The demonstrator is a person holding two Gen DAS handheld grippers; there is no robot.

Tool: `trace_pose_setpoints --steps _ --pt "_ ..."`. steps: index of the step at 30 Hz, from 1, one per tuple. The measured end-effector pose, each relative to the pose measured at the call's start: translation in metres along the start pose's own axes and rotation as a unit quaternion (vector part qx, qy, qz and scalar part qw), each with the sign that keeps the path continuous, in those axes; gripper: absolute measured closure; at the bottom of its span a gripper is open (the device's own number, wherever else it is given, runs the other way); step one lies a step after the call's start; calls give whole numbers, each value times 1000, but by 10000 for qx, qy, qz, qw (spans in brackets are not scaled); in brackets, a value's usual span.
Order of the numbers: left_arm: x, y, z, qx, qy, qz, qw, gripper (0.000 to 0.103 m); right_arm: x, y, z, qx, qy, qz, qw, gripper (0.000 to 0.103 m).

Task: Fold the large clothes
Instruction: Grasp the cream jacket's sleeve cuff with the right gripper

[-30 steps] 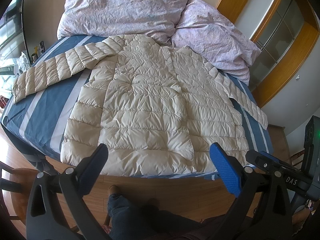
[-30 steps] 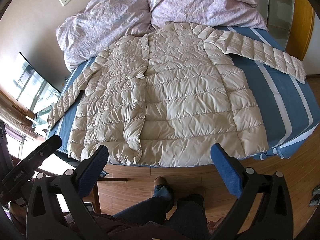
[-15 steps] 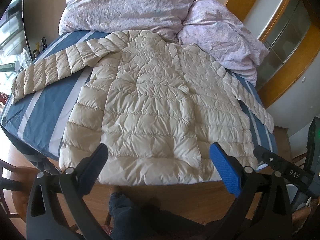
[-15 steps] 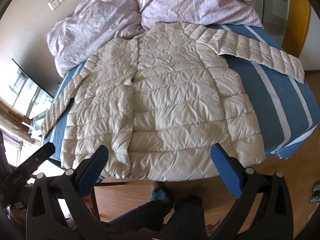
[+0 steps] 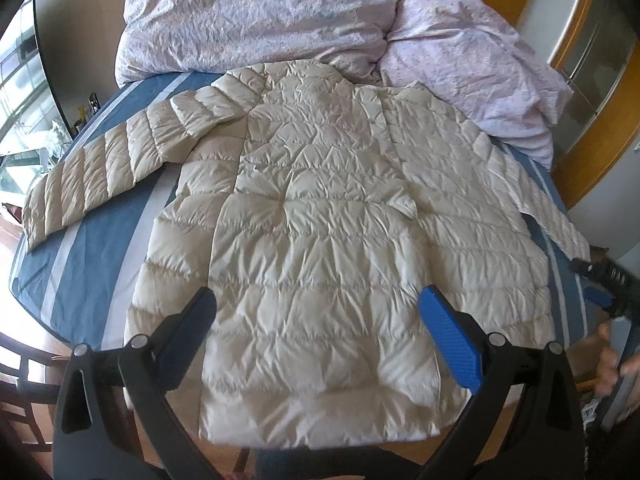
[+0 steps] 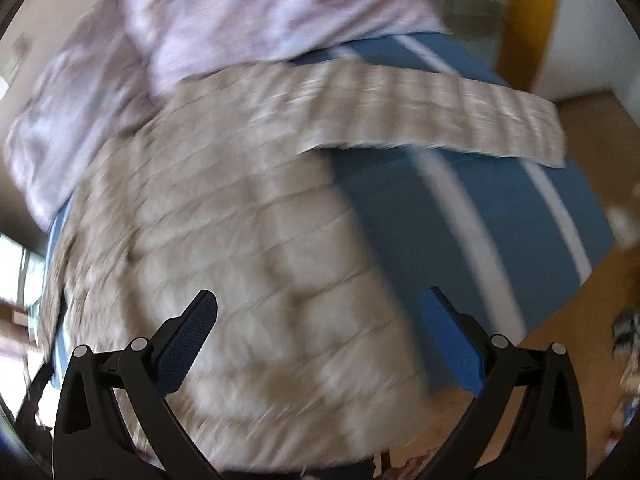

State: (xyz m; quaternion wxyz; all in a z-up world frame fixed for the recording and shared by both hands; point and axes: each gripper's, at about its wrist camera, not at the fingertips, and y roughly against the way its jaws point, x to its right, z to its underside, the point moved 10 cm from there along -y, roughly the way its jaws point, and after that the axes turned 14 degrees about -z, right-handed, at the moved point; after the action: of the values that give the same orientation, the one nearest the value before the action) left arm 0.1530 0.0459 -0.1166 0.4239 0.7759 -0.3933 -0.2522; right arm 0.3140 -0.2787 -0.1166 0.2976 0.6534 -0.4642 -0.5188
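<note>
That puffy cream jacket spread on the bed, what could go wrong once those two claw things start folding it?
The down jacket looks slick and puffy, so open jaws of the left gripper may pinch only the top layer or slip. Its hem reaches the edge of the bed, so a tug could slide it toward the floor. The right gripper view is motion-blurred, so a fast approach to the outstretched sleeve might miss.

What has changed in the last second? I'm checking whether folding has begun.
Both grippers have moved in toward the puffer jacket. The right gripper swung quickly toward the spread sleeve, blurring its view; the left gripper now hangs over the hem. Nothing was grasped: both stay open. The jacket lies flat on the striped bed as before.
</note>
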Motion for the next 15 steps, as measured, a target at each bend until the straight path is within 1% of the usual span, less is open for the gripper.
trace_pose_setpoints --steps 1,2,3,5,6,8,10,12,15 --pt "1 -4 -3 -19 0 -7 10000 2 24 2 -14 98 -265 80 9996 1" --pt "3 -8 -5 -42 5 -14 10000 2 38 0 -24 137 -429 108 9989 2" --pt "4 -10 -7 -64 9 -20 10000 2 61 2 -36 201 -687 182 9973 4" --pt "7 -16 -9 -120 18 -33 9999 2 94 1 -54 269 -1070 268 9935 13" --pt "8 -19 -11 -155 32 -43 9999 2 115 3 -64 316 -1273 365 9907 14" --pt "9 -25 -13 -216 51 -57 9997 2 146 3 -78 381 -1575 528 9854 22" --pt "11 -28 -14 -248 54 -75 9997 2 181 7 -89 466 -1889 731 9781 26" --pt "10 -30 -15 -265 51 -126 9996 2 214 11 -97 557 -2211 941 9691 28" --pt "7 -33 -17 -252 63 -249 9994 2 241 10 -103 597 -2539 998 9602 32"
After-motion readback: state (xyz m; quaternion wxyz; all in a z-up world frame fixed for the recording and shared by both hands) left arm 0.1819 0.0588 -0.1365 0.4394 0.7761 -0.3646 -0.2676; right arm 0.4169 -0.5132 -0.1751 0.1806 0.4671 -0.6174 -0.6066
